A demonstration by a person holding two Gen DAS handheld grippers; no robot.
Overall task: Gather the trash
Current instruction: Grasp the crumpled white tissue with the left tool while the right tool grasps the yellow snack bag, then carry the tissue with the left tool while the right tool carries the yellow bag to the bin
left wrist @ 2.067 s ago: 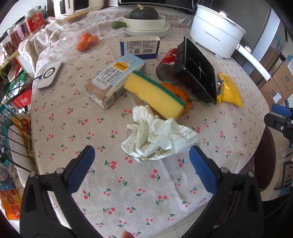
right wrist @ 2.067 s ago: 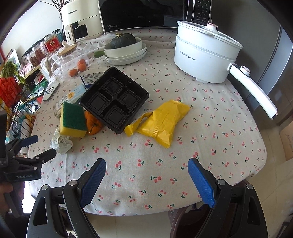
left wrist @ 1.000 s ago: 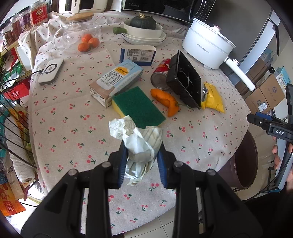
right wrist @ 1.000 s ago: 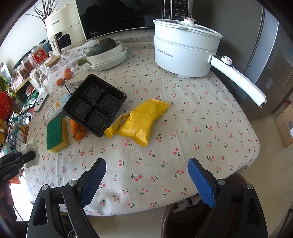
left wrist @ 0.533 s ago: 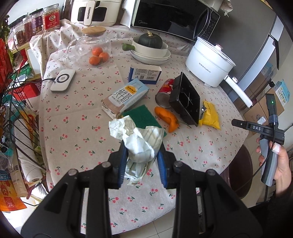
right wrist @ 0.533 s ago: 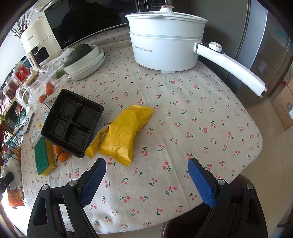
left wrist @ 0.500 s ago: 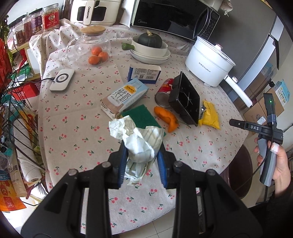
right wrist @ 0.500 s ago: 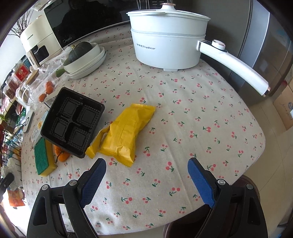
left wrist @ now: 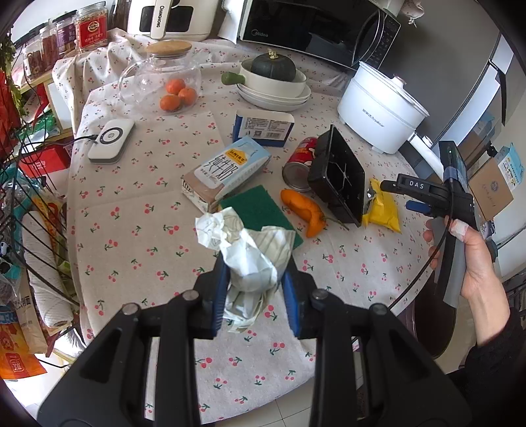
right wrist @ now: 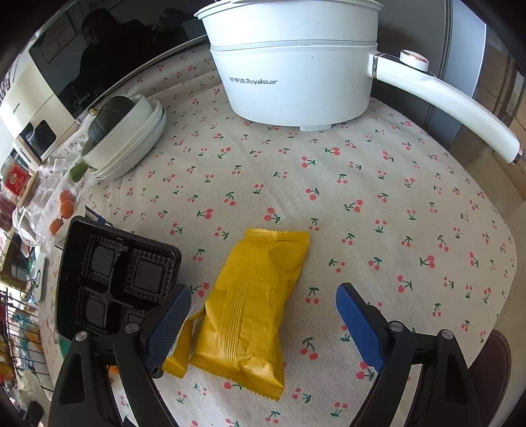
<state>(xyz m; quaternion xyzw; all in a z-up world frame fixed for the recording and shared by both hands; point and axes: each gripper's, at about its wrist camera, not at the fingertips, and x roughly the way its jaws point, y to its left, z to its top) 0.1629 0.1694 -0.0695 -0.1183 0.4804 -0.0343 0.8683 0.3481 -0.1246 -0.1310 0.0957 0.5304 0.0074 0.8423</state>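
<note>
The left claw (left wrist: 254, 289) tilts downward, pinching the paper wad (left wrist: 250, 259) above the tabletop (left wrist: 138, 203). The right claw (right wrist: 263, 315), spread, has dropped closer, straddling the yellow packet (right wrist: 250, 305).

Yellow wrapper (right wrist: 250, 305); white paper wad (left wrist: 250, 259); cherry-print cloth (right wrist: 361, 203); blk tray (right wrist: 111, 279).

White pot (right wrist: 296, 65): Royalstar
Microwave (left wrist: 315, 29): Midea
Air fryer (left wrist: 171, 16): CHANGHONG
Right gripper (left wrist: 415, 196): DAS
</note>
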